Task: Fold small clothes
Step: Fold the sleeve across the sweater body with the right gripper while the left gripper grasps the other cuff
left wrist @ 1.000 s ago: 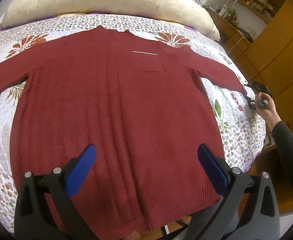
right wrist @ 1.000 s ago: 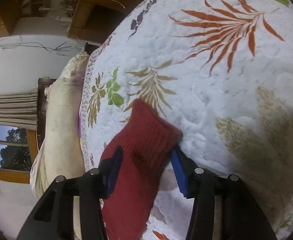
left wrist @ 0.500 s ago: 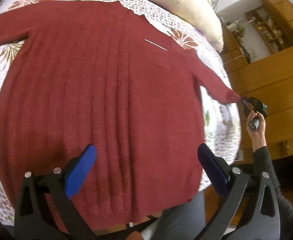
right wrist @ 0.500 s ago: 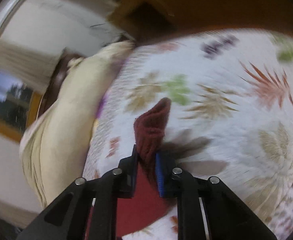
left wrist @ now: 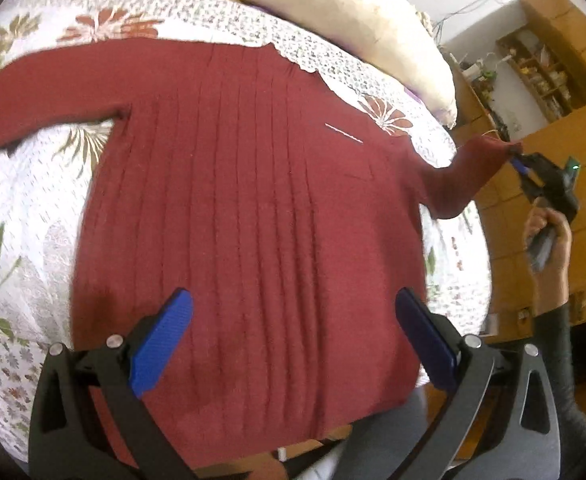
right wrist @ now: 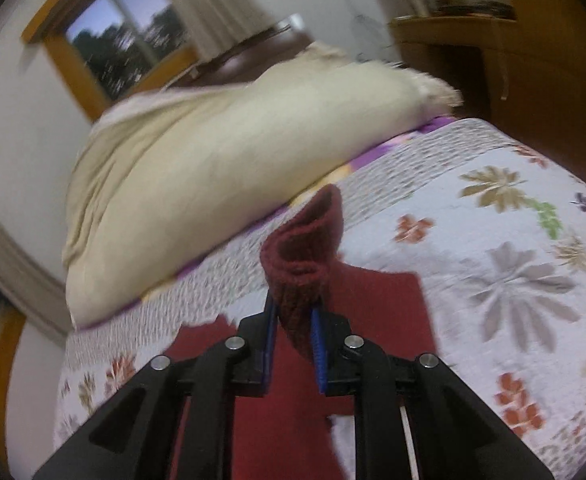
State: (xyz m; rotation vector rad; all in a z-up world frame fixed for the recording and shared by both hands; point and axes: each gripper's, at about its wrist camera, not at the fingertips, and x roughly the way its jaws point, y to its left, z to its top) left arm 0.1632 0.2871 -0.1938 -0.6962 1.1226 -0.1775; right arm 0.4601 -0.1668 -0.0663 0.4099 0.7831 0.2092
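A dark red knitted sweater [left wrist: 245,208] lies flat on the floral bedspread [left wrist: 25,216], its left sleeve [left wrist: 41,80] stretched out flat. My left gripper [left wrist: 293,332] hovers open over the sweater's lower part, nothing between its blue pads. My right gripper [right wrist: 293,340] is shut on the cuff of the right sleeve [right wrist: 305,248] and holds it raised above the bed. In the left wrist view that lifted sleeve [left wrist: 469,176] rises off the bed's right side to the right gripper [left wrist: 519,162], held by a hand [left wrist: 549,232].
A long cream pillow [right wrist: 221,152] lies along the head of the bed. Wooden cabinets and shelves [left wrist: 549,92] stand to the right of the bed, a window [right wrist: 125,36] behind the pillow. The person's legs show at the bed's near edge [left wrist: 377,432].
The right gripper closed on the right cuff, then lifted it off the bedspread and turned toward the pillow. The left gripper moved in over the sweater's body, still open.
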